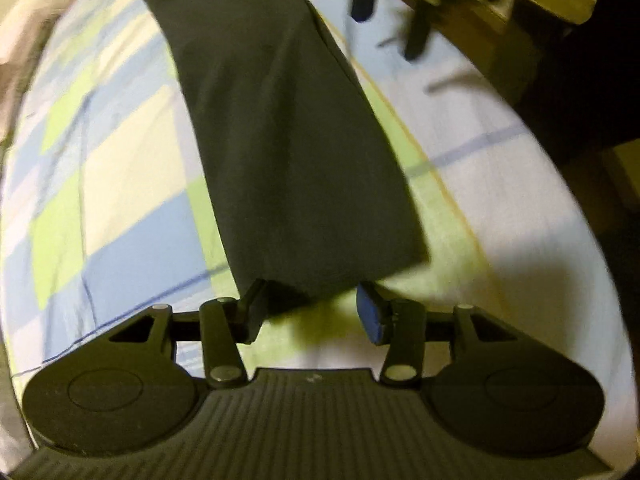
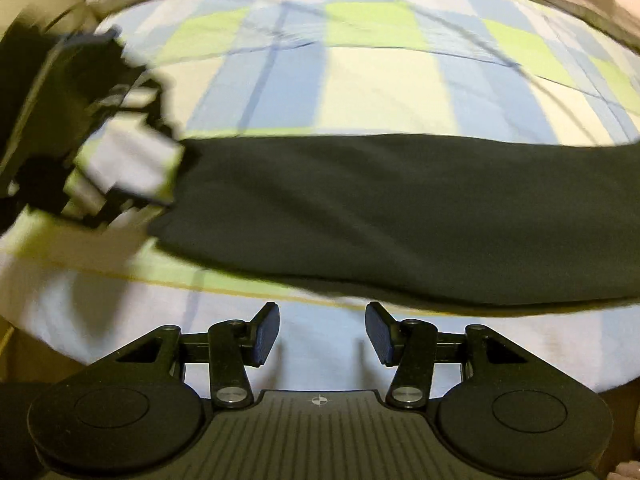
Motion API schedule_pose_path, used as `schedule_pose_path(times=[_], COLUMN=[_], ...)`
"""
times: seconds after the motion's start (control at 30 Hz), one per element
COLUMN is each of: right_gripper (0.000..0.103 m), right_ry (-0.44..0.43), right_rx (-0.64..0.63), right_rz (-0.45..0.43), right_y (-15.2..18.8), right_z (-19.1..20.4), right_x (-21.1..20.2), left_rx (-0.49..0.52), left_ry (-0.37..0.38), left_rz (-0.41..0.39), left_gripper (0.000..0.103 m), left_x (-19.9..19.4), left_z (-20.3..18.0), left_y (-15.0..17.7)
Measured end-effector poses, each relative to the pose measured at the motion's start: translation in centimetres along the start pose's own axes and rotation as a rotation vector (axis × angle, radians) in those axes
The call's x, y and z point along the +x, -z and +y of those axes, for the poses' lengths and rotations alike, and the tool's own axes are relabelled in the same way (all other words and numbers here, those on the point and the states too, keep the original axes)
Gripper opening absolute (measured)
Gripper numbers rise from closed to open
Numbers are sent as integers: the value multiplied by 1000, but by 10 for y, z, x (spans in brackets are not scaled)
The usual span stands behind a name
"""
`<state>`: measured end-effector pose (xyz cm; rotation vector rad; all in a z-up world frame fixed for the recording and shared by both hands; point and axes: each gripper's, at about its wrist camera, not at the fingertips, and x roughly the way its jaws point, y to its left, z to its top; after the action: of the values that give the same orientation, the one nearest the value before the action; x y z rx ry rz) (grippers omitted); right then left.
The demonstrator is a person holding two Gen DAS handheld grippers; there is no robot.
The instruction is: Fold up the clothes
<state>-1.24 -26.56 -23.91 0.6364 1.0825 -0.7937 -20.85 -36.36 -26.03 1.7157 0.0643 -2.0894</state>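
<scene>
Dark folded garment (image 1: 280,152) flat on checked bedsheet (image 1: 120,184)

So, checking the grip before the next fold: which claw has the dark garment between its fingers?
The left claw: the dark garment's end sits between its open fingers; the right claw frames only bedsheet.

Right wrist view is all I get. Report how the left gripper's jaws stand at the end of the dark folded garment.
Observer: The left gripper is open, and the narrow end of the dark folded garment lies between its fingers.
Operator: Say whether the pads press it.
Observer: No. The blue pad stands clear of the fabric, and the green-and-blue checked bedsheet shows in the gap beside it.
</scene>
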Motion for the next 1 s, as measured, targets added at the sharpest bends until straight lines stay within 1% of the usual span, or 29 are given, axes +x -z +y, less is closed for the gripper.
schedule_pose_path(times=[0.07,0.13,0.2,0.27,0.33,0.37,0.43,0.47,0.5,0.53,0.57,0.6,0.63,0.67,0.7,0.73,0.77,0.87,1.0], right_gripper=[51,52,52,52,52,52,52,52,52,52,52,51,51,47,23,11,10,10,10], right_ry=[-8,-2,39,103,159,181,225,240,253,265,275,273,253,230,208,214,215,179,49], right_rx=[-30,-94,-191,-307,-423,-480,-600,-648,-682,-715,-720,-701,-667,-631,-596,-585,-562,-428,-99], right_rz=[-6,-19,-44,-64,-66,-56,-36,-47,-63,-79,-93,-109,-115,-120,-124,-132,-148,-185,-219], right_y=[-1,-5,-10,-12,-13,-11,-6,-2,0,2,2,1,0,-2,-4,-4,-5,-16,-36], right_z=[31,60,86,109,126,132,143,145,147,149,148,145,140,134,129,126,122,100,48], right_x=[9,17,24,35,51,59,76,81,83,85,86,86,85,84,83,79,73,48,7], left_rx=[-7,-38,-79,-121,-144,-142,-120,-103,-85,-71,-64,-69,-78,-90,-100,-107,-110,-109,-103], left_ry=[14,-14,-44,-69,-90,-97,-109,-118,-127,-135,-138,-140,-142,-142,-141,-143,-146,-153,-167], left_rz=[-17,-36,-54,-68,-82,-85,-94,-96,-98,-100,-101,-100,-99,-99,-100,-101,-105,-118,-141], left_gripper=[43,43,43,43,45,46,55,58,64,64,64,64,64,64,64,64,64,64,64], left_x=[-6,-13,-19,-22,-25,-25,-24,-24,-23,-26,-27,-26,-24,-24,-23,-20,-20,-31,-42], left_z=[8,13,18,19,18,16,10,6,2,-1,-3,-4,-4,-3,-3,-1,0,-1,3], left_y=[11,20,28,33,36,38,38,40,42,45,47,47,46,46,45,43,41,38,26])
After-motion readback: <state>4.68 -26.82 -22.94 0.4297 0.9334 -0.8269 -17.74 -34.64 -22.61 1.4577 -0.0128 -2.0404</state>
